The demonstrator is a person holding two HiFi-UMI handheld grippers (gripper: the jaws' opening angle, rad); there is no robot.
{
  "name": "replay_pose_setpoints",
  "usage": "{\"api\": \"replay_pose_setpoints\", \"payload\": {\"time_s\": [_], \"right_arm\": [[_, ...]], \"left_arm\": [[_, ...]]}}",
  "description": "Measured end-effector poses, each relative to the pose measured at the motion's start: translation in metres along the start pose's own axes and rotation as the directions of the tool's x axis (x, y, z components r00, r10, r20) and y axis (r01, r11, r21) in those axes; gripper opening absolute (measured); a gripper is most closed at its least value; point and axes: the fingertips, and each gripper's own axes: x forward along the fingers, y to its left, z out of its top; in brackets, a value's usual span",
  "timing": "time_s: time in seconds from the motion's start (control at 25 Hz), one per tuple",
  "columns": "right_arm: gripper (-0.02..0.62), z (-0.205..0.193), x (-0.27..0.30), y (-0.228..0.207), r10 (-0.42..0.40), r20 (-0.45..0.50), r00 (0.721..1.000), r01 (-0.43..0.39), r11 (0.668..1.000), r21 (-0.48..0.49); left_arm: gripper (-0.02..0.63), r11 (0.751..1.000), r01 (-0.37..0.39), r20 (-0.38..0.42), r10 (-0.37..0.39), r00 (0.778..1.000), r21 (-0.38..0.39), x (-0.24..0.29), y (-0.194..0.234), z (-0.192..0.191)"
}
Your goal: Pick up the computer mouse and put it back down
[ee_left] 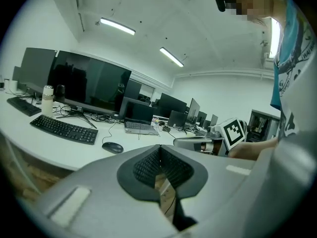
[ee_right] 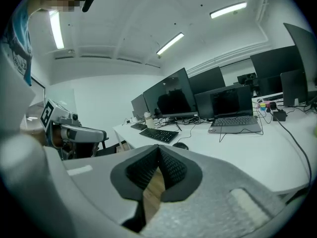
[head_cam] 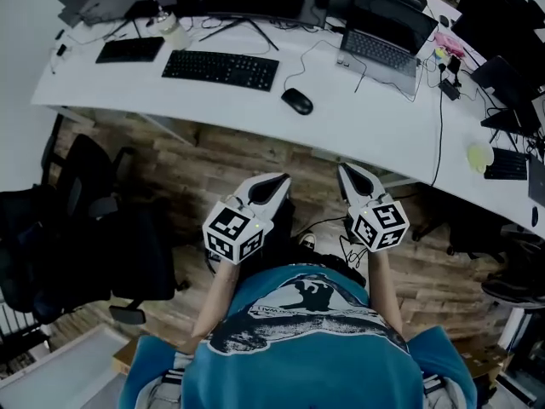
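The black computer mouse (head_cam: 297,100) lies on the white desk (head_cam: 358,126), right of the keyboard. Both grippers hover over the wooden floor short of the desk's front edge, well apart from the mouse. My left gripper (head_cam: 277,180) is shut, its jaws meeting at the tips with nothing between them. My right gripper (head_cam: 347,170) is shut and empty as well. In the left gripper view the mouse (ee_left: 113,147) shows beyond the closed jaws (ee_left: 159,148), to their left. In the right gripper view the mouse (ee_right: 181,146) sits just past the closed tips (ee_right: 158,148).
A black keyboard (head_cam: 220,68) lies left of the mouse and an open laptop (head_cam: 381,49) to its right, with cables between them. Monitors line the desk's far side. A pale bottle (head_cam: 173,31) stands at the back. Black office chairs (head_cam: 94,228) stand at the left.
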Motion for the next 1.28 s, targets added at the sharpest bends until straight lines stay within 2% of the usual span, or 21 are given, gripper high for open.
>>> {"api": "replay_pose_setpoints", "payload": {"time_s": [0.32,0.68,1.28], "right_arm": [[0.002,-0.038,-0.047,0.041,0.099,-0.059,0.993,-0.101,0.994,-0.031],[0.002,-0.049,-0.082,0.068,0.157,-0.063,0.986,-0.162,0.983,-0.088],[0.002,-0.058,-0.112,0.067,0.161,-0.068,0.985,-0.169,0.976,-0.135]], "left_arm": [[0.012,0.998,-0.057,0.001,0.057,0.998,-0.020,-0.035,-0.052,-0.040],[0.012,0.997,-0.070,0.007,0.070,0.998,-0.019,-0.053,-0.091,-0.064],[0.012,1.000,-0.001,0.001,0.001,1.000,0.029,-0.037,-0.134,-0.072]]}}
